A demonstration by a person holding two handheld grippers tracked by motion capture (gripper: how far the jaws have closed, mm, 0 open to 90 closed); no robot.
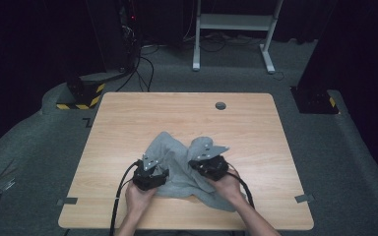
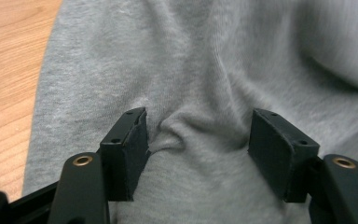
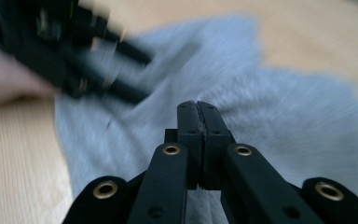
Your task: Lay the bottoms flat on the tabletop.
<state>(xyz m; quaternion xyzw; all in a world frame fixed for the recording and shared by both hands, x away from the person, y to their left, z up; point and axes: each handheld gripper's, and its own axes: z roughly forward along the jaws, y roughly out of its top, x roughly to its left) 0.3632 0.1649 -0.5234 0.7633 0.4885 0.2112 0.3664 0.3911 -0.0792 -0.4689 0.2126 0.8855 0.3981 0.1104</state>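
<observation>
Toward six o'clock on the wooden table point(image 1: 128, 118), the crumpled grey fleece cloth point(image 1: 182, 162) lies under both tools: the left gripper point(image 2: 196, 135) gapes wide around a fold, and the right gripper point(image 3: 198, 112) is fully closed, gripping nothing visible.

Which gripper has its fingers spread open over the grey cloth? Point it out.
The left gripper: its fingers stand wide apart astride a small ridge of the grey cloth. The right gripper has its fingers pressed together.

The cloth point(image 1: 179, 162) is plain heather grey, without print. Both grippers, left point(image 2: 198, 140) and right point(image 3: 198, 116), are matte black with brass-coloured rivets. The bench point(image 1: 128, 123) is pale wood grain; the floor point(image 1: 354, 157) is grey carpet, with yellow-and-black hazard stripes point(image 1: 81, 101) beyond.
</observation>
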